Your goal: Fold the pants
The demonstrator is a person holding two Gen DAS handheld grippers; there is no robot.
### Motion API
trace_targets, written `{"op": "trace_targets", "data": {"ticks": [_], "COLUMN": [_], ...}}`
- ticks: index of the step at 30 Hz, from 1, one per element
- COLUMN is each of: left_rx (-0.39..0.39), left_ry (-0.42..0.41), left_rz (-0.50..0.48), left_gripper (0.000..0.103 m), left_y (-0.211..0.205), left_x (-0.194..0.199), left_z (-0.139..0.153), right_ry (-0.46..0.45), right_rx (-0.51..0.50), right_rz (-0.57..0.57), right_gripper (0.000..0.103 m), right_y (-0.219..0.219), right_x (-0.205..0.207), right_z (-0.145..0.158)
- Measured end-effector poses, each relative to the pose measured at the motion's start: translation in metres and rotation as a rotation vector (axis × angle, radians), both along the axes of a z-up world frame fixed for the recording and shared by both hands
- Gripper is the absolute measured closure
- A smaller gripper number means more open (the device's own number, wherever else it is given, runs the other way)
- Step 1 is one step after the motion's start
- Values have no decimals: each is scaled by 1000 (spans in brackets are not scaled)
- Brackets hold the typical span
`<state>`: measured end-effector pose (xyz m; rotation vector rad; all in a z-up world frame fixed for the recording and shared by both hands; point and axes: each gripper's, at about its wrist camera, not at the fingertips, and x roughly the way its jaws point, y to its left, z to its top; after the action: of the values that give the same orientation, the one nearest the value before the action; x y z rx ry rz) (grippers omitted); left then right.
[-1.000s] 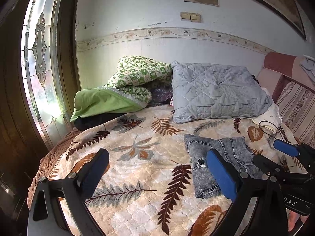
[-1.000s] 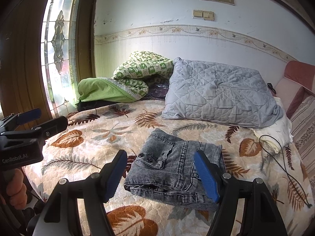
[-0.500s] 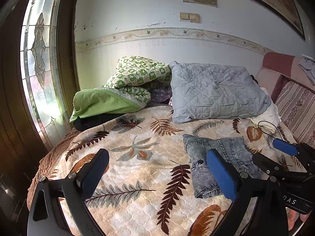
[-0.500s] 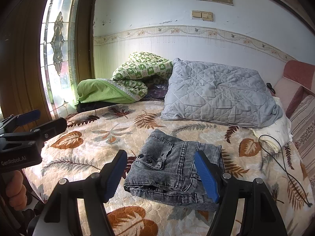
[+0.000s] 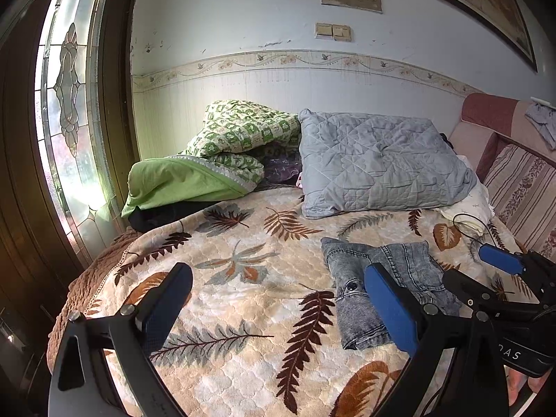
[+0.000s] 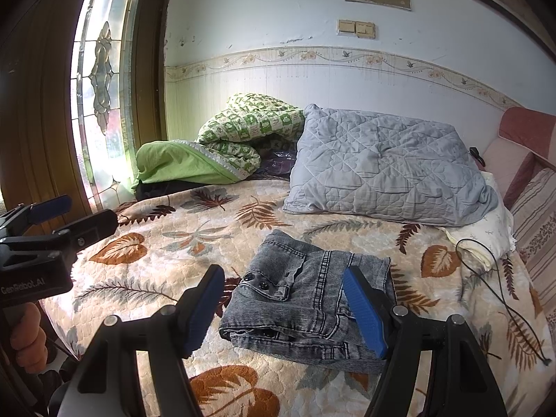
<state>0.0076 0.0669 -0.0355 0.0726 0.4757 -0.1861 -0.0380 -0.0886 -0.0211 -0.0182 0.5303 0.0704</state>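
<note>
Grey denim pants [image 6: 309, 299] lie folded on the bed [image 6: 146, 278]. Both claws, left [image 5: 274, 309] and right [image 6: 283, 307], hang apart and empty. Any nudge could likely undo the loose top flap.

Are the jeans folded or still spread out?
Folded. The grey jeans lie as a compact stacked bundle on the leaf-print blanket, layered edges facing the camera; neither gripper holds them.

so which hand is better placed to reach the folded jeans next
Right, probably. The folded jeans lie straight ahead of the open right gripper, framed between its fingers. The left gripper faces bare blanket, with the jeans off to its side.
</note>
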Motion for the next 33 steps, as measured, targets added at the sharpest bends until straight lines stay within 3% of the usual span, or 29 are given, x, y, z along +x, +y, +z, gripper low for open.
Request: {"op": "trace_targets", "data": {"ticks": [33], "left_rx": [-18], "left_ry": [12], "left_rz": [-65], "left_gripper": [4], "left_y": [-2], "left_x": [0], "left_z": [2], "right_ry": [6], "right_rx": [6], "right_rz": [3], "right_gripper": [29], "right_y": [1], "right_x": [3], "right_z": [-2]}}
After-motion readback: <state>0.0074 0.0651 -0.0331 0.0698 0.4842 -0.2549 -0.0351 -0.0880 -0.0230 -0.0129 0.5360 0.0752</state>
